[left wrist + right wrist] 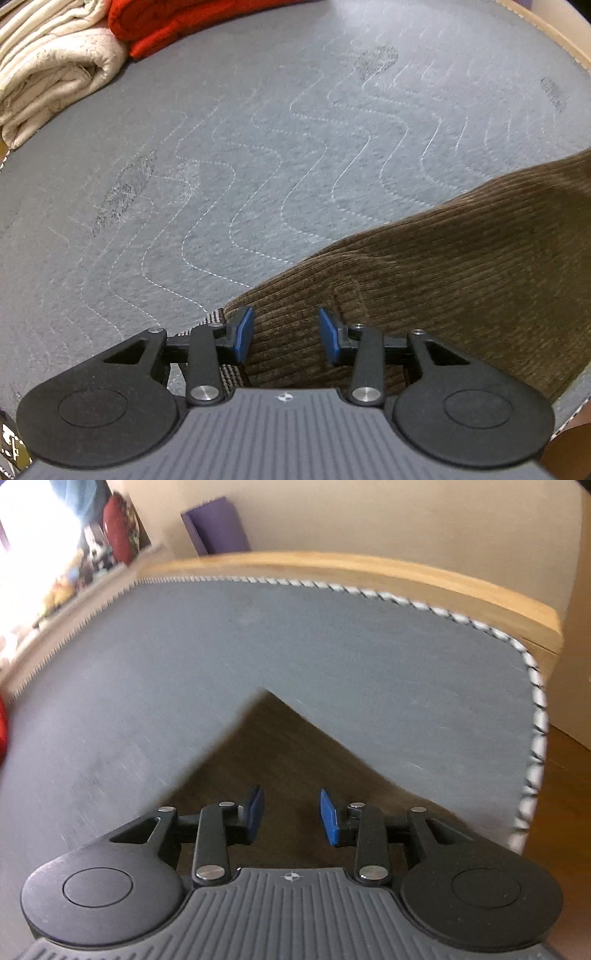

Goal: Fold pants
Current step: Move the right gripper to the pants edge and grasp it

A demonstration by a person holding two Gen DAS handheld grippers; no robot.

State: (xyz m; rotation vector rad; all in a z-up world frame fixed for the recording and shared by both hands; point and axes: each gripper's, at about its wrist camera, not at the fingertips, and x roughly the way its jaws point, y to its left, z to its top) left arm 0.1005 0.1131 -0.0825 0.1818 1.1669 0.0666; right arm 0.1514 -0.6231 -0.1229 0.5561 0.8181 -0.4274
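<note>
left gripper (pixel 286 334): jaws wide, nothing held, hovering over the pants (pixel 443 273) | right gripper (pixel 292 815): jaws wide, nothing held, above a blurred pointed corner of the pants (pixel 269 746) | surroundings: grey quilted mattress (pixel 221 155) beyond both; cream blanket (pixel 48 70) and red cloth (pixel 177 22) far ahead-left of left gripper; wooden frame (pixel 369 572) beyond right | pants: brown corduroy, spreading right of left gripper
</note>
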